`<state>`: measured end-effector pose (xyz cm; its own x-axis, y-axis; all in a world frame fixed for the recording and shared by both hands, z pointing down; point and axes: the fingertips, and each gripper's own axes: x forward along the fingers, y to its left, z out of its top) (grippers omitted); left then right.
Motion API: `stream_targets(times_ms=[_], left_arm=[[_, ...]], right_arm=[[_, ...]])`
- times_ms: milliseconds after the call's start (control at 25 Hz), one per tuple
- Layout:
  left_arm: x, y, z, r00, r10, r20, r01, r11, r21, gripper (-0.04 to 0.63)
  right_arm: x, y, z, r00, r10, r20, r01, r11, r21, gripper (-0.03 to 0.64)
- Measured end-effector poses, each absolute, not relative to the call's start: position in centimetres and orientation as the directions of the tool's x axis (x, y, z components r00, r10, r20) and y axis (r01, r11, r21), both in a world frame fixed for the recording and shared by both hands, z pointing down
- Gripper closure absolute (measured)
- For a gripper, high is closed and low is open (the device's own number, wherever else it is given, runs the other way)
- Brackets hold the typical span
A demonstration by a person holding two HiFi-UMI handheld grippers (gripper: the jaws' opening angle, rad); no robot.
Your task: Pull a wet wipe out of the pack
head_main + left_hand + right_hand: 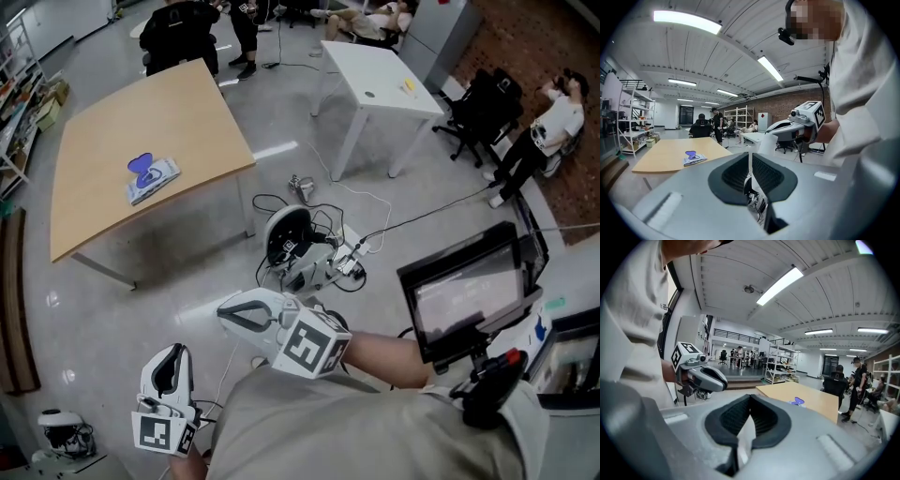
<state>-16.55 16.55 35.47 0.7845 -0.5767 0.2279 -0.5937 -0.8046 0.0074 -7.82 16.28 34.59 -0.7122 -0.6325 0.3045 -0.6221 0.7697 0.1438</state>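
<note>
The wet wipe pack [151, 176], white with a blue lid, lies on the wooden table [141, 103], far from both grippers. It also shows in the left gripper view, pack [693, 158], and in the right gripper view, pack [797, 401]. My right gripper [225, 309] [749, 405] is held over the floor, shut on a white wipe [745, 439] that hangs from its jaws. In the left gripper view that wipe [767, 143] dangles under the right gripper [772, 127]. My left gripper [172, 352] [750, 161] is lower left, near my body, shut with nothing in it.
On the floor between me and the wooden table lie cables and white devices [300, 246]. A white table [380, 80] stands behind them. A monitor on a stand [464, 291] is at my right. People sit at the far end, and shelving [633, 126] lines the left wall.
</note>
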Motion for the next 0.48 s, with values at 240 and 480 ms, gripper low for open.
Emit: stream_targets(times_ms=[240,480], left_arm=[[-17.0,16.7,35.3,0.789,-0.573,0.22,-0.589,-0.808,0.011,0.565],[-18.0,16.6,35.6,0.786,-0.578,0.221,-0.595,-0.803,0.017,0.565]], right_arm=[[-8.5,16.6,34.2,-0.711,-0.628,0.315,-0.616,0.773,0.15,0.614],[-9.1,16.4,34.0,-0.709,-0.629,0.319,-0.613,0.773,0.163,0.614]])
